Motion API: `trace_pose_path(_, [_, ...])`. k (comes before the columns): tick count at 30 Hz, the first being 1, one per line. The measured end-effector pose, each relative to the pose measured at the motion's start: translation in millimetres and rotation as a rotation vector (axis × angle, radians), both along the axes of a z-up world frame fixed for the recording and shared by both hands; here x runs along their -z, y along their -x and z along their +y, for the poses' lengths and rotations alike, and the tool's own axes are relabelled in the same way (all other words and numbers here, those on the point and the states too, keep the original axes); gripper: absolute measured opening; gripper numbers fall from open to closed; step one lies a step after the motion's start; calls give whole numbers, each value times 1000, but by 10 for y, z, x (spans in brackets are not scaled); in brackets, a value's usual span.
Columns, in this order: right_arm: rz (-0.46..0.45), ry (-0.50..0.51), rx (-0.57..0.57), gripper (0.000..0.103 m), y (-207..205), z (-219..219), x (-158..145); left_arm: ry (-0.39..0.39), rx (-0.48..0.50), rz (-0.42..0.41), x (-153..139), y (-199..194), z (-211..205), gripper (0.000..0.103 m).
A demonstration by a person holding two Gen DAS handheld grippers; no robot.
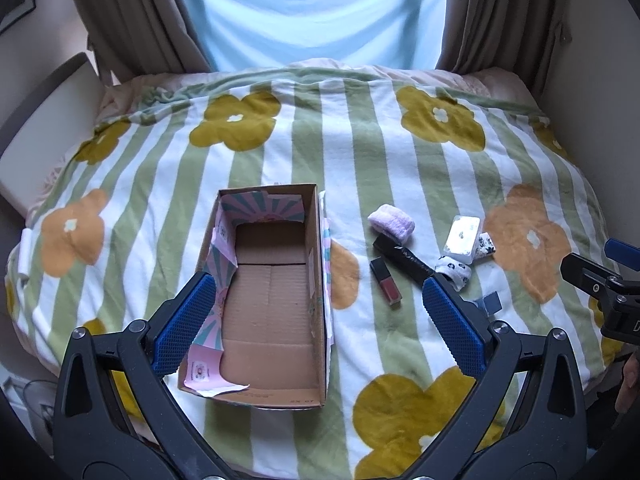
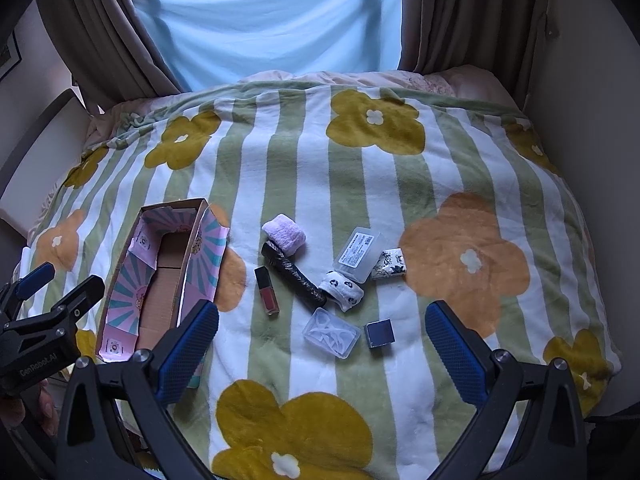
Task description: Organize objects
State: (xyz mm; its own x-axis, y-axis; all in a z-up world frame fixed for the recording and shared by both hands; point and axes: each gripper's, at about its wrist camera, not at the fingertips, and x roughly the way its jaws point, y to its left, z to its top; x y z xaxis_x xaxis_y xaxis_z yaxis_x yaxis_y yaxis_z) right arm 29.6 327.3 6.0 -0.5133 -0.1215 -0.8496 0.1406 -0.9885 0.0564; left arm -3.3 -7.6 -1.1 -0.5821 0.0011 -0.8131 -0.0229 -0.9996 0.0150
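Note:
An empty cardboard box (image 1: 272,300) (image 2: 160,280) with pink lining lies on the flowered blanket. To its right lie a pink rolled cloth (image 2: 285,234), a dark tube (image 2: 294,274), a red lip-gloss bottle (image 2: 267,290), two clear plastic cases (image 2: 358,254) (image 2: 330,332), two patterned rolls (image 2: 346,290) (image 2: 389,269) and a small dark square box (image 2: 379,333). My left gripper (image 1: 316,320) hangs open above the box. My right gripper (image 2: 322,344) hangs open above the near clear case. Neither holds anything.
The striped blanket (image 2: 320,168) covers a bed that fills both views. Brown curtains (image 2: 460,16) and a pale blue sheet (image 2: 272,20) hang behind it. A white board (image 1: 52,128) stands at the left edge. Walls close in on the right.

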Motion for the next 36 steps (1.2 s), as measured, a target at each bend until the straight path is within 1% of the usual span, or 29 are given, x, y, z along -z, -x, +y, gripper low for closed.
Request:
trace_pose_path(9, [-2, 2, -2, 103, -28, -20, 26, -8, 3, 5, 16, 9, -11, 102])
trace_pose_path(13, [-3, 4, 1, 103, 6, 1, 4, -9, 15, -7, 42, 17, 10, 102])
trace_pose_path(18, [-5, 5, 0, 103, 8, -3, 1, -35, 38, -29, 81, 13, 34, 102])
trace_pose_path(36, [-7, 6, 0, 103, 10, -2, 11, -63, 68, -31, 53, 41, 18, 102])
